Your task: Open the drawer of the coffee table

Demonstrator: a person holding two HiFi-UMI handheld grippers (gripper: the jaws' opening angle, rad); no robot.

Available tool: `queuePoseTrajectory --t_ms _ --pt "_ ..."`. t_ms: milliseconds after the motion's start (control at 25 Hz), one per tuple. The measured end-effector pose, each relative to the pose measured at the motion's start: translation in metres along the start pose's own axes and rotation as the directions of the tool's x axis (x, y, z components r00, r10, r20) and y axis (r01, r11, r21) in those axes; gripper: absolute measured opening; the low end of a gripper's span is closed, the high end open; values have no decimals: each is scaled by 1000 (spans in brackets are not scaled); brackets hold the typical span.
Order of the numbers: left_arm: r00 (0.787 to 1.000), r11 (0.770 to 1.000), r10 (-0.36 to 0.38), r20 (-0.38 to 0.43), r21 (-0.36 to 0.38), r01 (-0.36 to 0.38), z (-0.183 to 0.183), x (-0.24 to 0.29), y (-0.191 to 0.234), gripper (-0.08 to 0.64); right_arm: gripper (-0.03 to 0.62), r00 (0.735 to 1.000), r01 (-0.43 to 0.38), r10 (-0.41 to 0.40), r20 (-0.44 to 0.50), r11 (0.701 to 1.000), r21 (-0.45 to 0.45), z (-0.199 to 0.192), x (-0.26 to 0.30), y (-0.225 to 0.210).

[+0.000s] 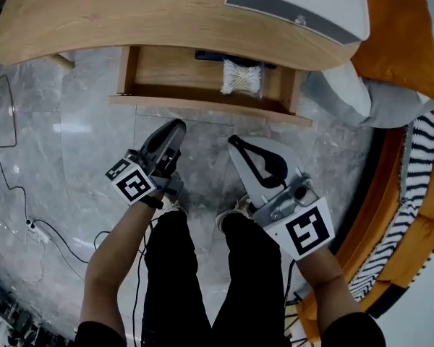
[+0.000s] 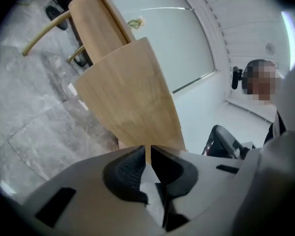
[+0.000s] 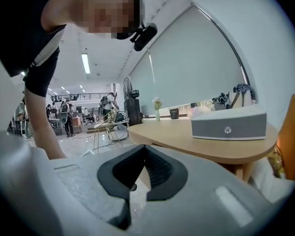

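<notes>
The drawer (image 1: pixel 173 74) of the coffee table (image 1: pixel 116 13) stands open at upper centre. Below it, the left gripper (image 1: pixel 178 126) and right gripper (image 1: pixel 233 142) are closed, empty.

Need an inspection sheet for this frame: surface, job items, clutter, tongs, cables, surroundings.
Surface: wooden coffee table, a grey-and-white box on top.
Job's things: drawer pulled open.
Clutter: packet of white sticks and a dark item in the drawer.
Grippers: left tongs shut, empty; right tongs shut, empty; both short of the drawer.
Cables: black cables on the floor, left side.
Surroundings: grey marble floor, orange cushions, striped fabric at right.
</notes>
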State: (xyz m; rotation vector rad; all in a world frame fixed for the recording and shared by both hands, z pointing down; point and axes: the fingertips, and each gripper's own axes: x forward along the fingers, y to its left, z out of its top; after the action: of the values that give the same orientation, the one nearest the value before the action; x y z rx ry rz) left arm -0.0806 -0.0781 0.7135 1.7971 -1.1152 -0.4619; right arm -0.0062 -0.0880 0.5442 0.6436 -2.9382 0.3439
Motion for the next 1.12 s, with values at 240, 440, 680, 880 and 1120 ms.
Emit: queuePoseTrajectory --t_ms 240,440,680,880,1120 --pt "994 988 78 -80 136 -66 23 -5 -65 18 5 997 44 -43 -58 999 15 51 -17 10" --pt "988 947 124 -94 308 -89 61 -6 -119 8 5 995 85 -84 -59 996 16 109 -29 21" --pt "989 893 98 -115 448 -36 115 -14 -219 8 5 991 136 -136 2 991 13 205 -44 31" --pt "995 845 76 -71 535 -27 168 -31 -308 8 5 990 137 -137 44 991 3 279 -59 53" --pt "999 754 40 19 656 -43 233 -42 -404 8 5 986 153 -149 77 987 -50 354 -90 69"
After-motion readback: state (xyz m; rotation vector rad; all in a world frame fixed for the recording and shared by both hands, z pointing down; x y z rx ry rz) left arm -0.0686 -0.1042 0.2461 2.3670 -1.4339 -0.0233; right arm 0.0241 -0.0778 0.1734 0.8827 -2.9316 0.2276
